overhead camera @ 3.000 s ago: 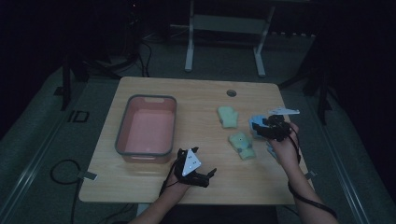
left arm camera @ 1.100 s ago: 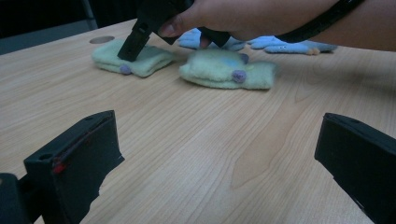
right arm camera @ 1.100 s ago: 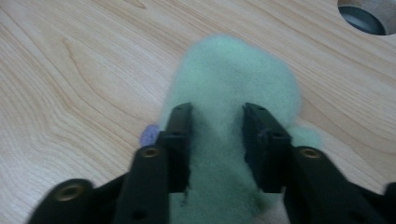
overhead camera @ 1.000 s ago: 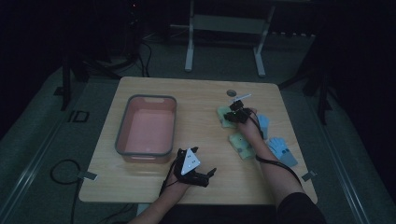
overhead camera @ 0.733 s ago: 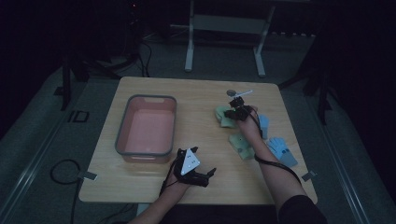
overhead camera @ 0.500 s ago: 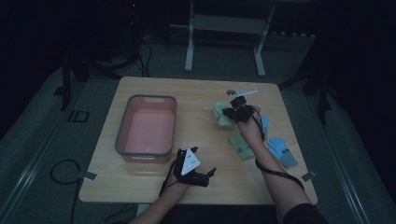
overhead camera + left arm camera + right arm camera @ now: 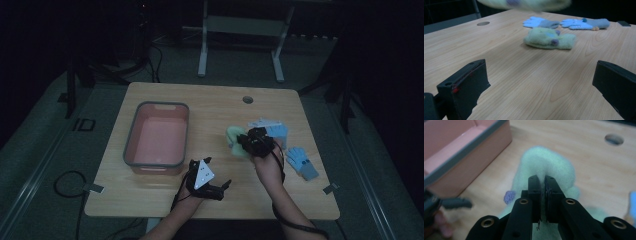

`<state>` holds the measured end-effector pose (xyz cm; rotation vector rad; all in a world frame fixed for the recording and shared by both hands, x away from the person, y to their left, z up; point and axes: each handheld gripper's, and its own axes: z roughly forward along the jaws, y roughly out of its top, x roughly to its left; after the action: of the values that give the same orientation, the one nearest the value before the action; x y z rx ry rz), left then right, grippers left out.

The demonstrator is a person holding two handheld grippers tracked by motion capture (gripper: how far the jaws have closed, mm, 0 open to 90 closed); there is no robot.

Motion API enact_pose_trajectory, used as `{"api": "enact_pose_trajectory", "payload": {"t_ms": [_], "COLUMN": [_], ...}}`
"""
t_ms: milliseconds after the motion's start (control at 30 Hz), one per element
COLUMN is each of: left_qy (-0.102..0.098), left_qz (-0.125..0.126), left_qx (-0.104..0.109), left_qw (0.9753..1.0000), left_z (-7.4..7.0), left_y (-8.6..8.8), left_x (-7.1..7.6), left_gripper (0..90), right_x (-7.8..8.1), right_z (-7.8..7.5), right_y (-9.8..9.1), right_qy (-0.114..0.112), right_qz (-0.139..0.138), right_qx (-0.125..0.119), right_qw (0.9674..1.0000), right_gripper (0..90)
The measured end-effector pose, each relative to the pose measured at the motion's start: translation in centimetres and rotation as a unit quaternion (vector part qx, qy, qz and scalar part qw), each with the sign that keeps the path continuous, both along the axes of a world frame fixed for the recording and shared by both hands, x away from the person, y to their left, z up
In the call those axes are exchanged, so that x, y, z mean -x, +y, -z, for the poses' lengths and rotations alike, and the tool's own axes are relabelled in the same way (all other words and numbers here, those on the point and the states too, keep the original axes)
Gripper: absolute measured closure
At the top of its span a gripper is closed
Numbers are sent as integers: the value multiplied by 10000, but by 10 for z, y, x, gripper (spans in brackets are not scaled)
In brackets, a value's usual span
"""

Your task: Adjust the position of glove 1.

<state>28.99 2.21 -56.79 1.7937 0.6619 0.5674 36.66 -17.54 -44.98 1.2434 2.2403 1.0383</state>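
We clamp the right gripper (image 7: 542, 182) narrowly on the green glove (image 7: 546, 162), lifted above the table (image 7: 210, 105) beside the pink bin (image 7: 156, 137), while the left gripper (image 7: 216, 187) rests wide open

You worked in dark room. Wooden table (image 7: 210, 102) stood on grey floor (image 7: 45, 150), small round hole (image 7: 247, 99) near far edge. Metal stand (image 7: 242, 25) stood behind table. Black cables (image 7: 65, 182) lay on floor.

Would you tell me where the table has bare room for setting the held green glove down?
Bare wood lies between the bin and the right gripper, and along the far edge around the hole. The right side is crowded with blue gloves.
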Motion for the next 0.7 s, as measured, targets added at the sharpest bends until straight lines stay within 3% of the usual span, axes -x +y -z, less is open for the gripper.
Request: {"api": "enact_pose_trajectory", "payload": {"t_ms": [100,233,400,467,633,700], "left_qy": [51,-62,-77,-54,-56,-70], "left_qz": [12,32,51,53,60,69], "left_qx": [75,-27,-55,-28,-34,-46], "left_qw": [10000,10000,9999,10000,10000,9999], "left_z": [0,0,0,0,0,0], "left_y": [1,-1,-2,-2,-2,-2], "left_x": [-1,2,2,2,2,2], "left_gripper": [3,3,3,3,3,3], "right_x": [11,18,15,13,9,9], "right_z": [16,42,66,73,95,97], "right_y": [-1,0,6,9,11,10], "right_qy": [79,267,452,401,601,547], "right_qz": [124,244,294,303,252,247], "right_qx": [30,45,143,257,296,227], "right_qw": [9999,9993,9984,9984,9974,9979], "right_gripper": [850,850,849,845,778,705]}}
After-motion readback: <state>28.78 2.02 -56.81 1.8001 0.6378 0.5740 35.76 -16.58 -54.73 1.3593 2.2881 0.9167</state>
